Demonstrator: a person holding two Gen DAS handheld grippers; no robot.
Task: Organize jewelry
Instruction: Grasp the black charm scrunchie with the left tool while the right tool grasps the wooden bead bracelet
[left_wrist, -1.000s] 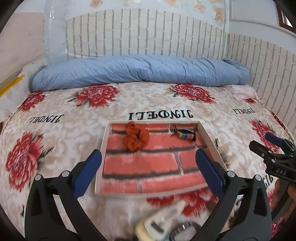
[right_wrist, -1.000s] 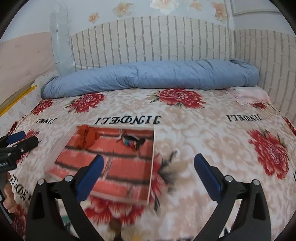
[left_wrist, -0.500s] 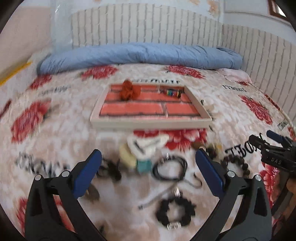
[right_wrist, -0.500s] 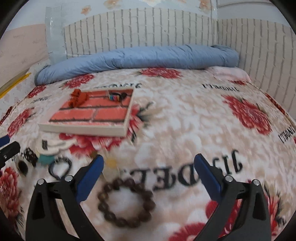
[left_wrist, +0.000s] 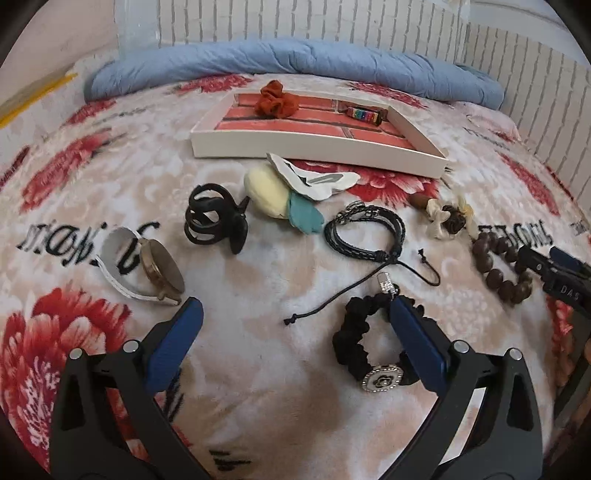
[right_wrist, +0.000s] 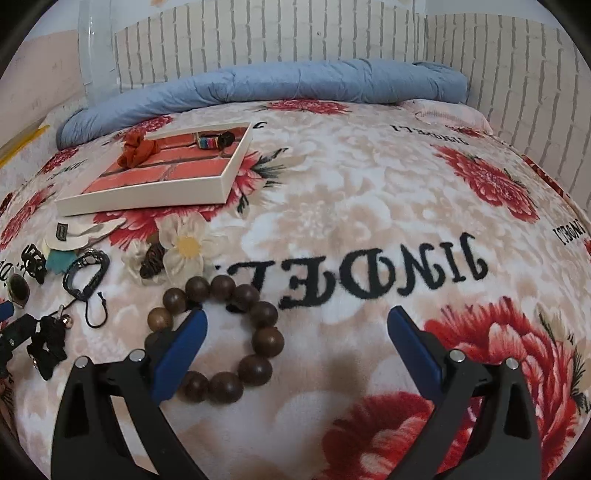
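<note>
A white tray (left_wrist: 317, 149) lined with a brick print holds an orange scrunchie (left_wrist: 275, 99) and a rainbow bracelet (left_wrist: 364, 112). In front of it lie a black cord bracelet (left_wrist: 365, 232) and a black scrunchie with a charm (left_wrist: 360, 332). My left gripper (left_wrist: 295, 310) is open low over the blanket, its right finger over that scrunchie's edge. My right gripper (right_wrist: 295, 314) is open too. Its left finger tip sits over the hole of the wooden bead bracelet (right_wrist: 267, 341), and the other finger is over bare blanket.
Also loose on the floral blanket (right_wrist: 369, 184) are a white-strap watch (left_wrist: 147, 266), a black claw clip (left_wrist: 214, 218), cream and teal hair clips (left_wrist: 288, 192) and a daisy hair tie (right_wrist: 184, 247). A rolled blue quilt (right_wrist: 258, 85) lies along the brick-pattern wall behind.
Both grippers have pulled back from the tray and dropped low over the loose jewelry at the near side. Both stayed open the whole time.
</note>
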